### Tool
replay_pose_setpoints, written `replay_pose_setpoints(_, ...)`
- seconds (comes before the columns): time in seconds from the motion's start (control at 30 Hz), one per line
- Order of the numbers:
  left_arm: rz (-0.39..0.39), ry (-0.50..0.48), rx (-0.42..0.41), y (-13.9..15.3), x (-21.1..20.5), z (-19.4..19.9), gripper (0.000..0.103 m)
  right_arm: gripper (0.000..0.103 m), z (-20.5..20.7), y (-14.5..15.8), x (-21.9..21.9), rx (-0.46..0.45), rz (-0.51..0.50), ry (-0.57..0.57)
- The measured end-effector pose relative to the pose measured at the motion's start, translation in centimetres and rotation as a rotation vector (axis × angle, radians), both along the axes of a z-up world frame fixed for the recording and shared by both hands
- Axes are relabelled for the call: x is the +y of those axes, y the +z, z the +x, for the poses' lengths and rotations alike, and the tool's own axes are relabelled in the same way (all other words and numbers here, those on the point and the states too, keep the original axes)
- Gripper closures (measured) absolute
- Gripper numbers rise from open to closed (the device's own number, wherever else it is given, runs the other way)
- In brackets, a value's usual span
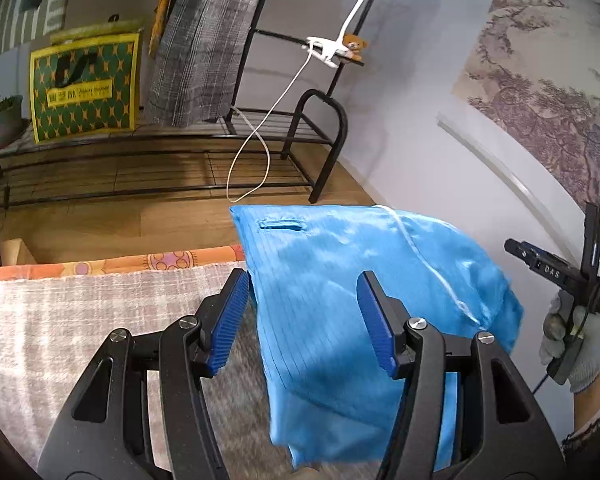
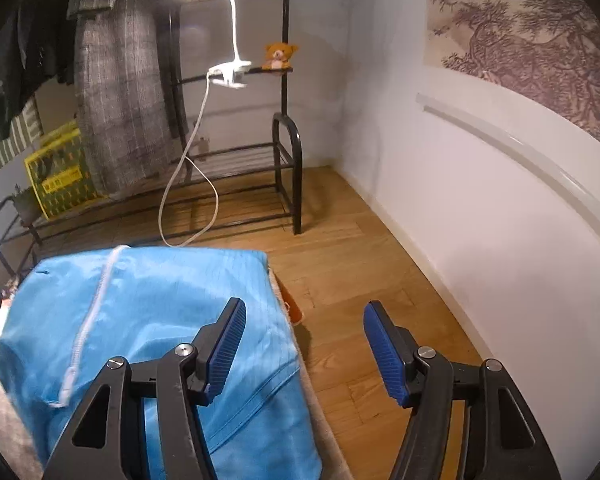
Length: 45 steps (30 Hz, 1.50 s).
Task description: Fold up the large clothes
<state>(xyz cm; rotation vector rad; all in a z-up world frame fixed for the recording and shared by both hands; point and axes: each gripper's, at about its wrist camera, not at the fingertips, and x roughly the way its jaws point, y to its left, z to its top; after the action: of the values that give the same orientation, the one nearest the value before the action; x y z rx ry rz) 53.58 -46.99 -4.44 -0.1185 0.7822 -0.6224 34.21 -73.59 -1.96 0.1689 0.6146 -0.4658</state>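
A bright blue garment with a white zipper lies bunched in folds on a pale woven cover. My left gripper is open above its near left part; the cloth shows between the blue pads, which do not press on it. In the right wrist view the same garment fills the lower left. My right gripper is open at its right edge, with the left finger over the cloth, the right finger over the wooden floor, and nothing held. A gloved hand holds that right gripper.
Beyond the garment stands a black metal rack with a grey plaid coat, a yellow-green bag and a clip lamp with a hanging white cable. A white wall runs along the right. An orange patterned edge borders the cover.
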Motion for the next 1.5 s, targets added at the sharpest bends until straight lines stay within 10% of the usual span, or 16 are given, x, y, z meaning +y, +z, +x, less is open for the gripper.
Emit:
replay_pose_setpoints(1.07,-0.028,-0.053,-0.269,27.2,19.8,-31.5,0.045,0.036,-30.3,22.4,20.1,-0.231,-0.069,0.077)
replay_pose_setpoints(1.5,0.047,-0.097,-0.263,27.0,28.2,-44.0,0.041,0.032,-40.7,22.7,29.3,-0.22,-0.097,0.095)
